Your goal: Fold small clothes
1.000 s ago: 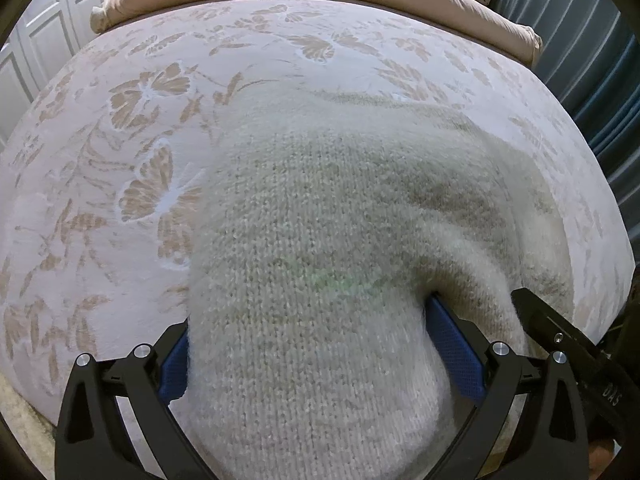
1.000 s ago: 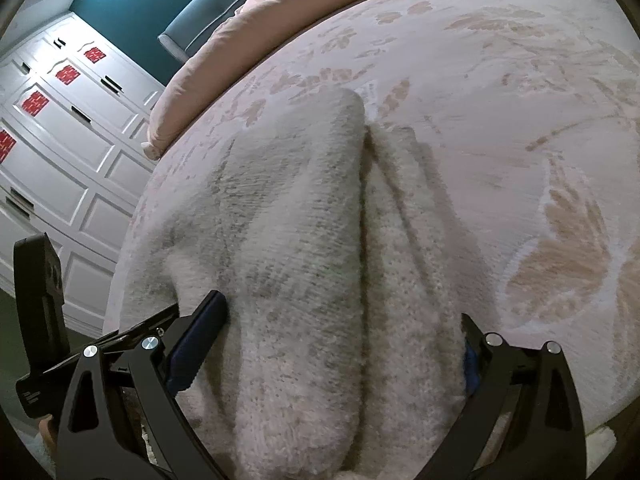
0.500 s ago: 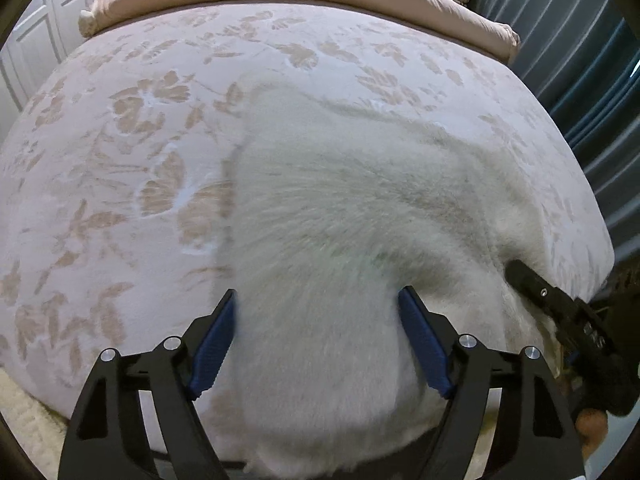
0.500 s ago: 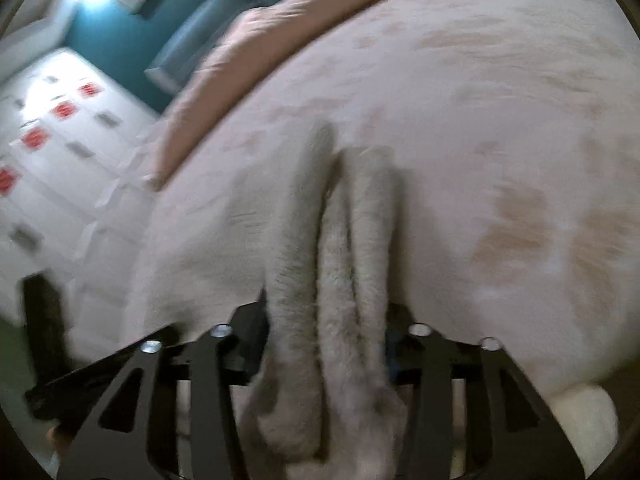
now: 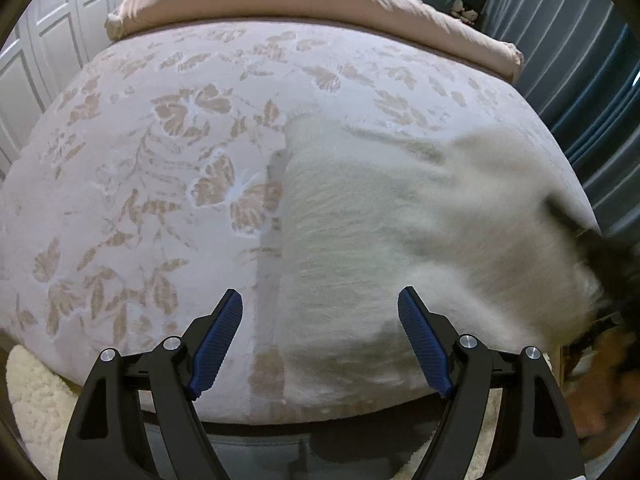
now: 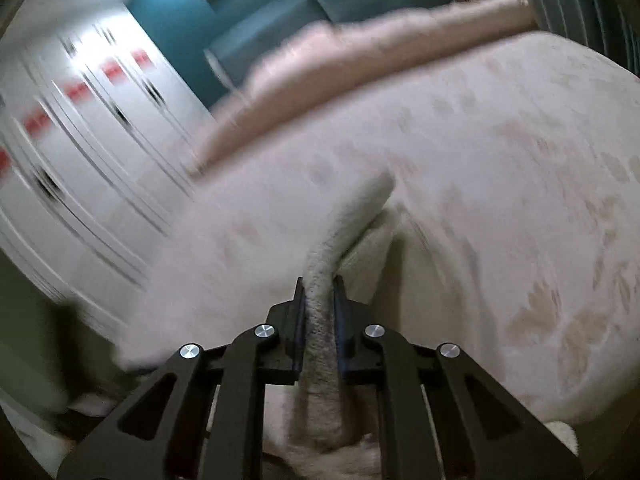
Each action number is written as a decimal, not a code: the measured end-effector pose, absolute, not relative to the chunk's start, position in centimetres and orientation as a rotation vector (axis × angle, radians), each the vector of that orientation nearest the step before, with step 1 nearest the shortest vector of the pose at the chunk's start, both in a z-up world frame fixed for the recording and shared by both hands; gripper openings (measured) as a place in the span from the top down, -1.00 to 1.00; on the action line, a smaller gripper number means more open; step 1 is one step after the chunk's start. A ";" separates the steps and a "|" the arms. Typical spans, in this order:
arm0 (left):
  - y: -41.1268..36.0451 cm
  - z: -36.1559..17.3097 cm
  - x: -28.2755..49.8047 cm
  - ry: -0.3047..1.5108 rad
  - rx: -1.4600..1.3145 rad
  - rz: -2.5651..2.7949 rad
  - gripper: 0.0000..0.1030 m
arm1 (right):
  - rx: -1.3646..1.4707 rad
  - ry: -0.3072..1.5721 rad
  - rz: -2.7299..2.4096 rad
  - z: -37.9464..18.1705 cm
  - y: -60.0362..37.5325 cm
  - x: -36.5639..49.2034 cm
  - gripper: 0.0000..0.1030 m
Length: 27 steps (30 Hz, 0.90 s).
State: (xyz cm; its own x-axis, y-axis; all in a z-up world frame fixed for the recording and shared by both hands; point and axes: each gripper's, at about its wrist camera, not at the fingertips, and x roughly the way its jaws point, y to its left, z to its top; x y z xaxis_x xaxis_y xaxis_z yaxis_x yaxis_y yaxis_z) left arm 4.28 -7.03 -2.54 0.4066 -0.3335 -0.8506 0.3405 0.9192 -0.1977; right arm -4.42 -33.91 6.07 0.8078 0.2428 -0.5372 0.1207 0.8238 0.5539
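A cream knitted sweater lies on the floral bedspread near the bed's front edge. My left gripper is open and empty, its blue pads apart, just in front of the sweater's near left edge. My right gripper is shut on a bunched fold of the sweater and holds it raised off the bed. The right wrist view is blurred by motion. The right gripper shows as a dark blur in the left wrist view at the sweater's right side.
A rolled pink duvet lies across the far end of the bed. White wardrobe doors stand to the left, teal curtains to the right. A fluffy cream rug lies on the floor by the bed's front edge.
My left gripper has drawn back off the sweater and now stands clear of it, open. My right gripper has closed on a fold of the sweater and lifted it.
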 end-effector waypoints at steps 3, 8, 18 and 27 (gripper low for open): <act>-7.4 -2.2 4.0 1.058 0.004 -0.441 -0.53 | 0.620 0.651 -0.016 4.6 -35.7 -5.5 0.78; -9.2 -3.8 4.2 1.103 0.042 -0.450 -0.53 | 0.647 0.902 -0.164 -4.2 -37.5 -4.9 0.74; -11.8 -6.6 6.7 1.191 0.065 -0.410 -0.82 | 0.745 0.918 -0.166 -4.4 -38.3 -4.1 -0.22; -13.0 -8.6 8.6 1.232 0.031 -0.418 -0.90 | 0.819 0.921 -0.043 -6.6 -37.9 -2.8 -0.39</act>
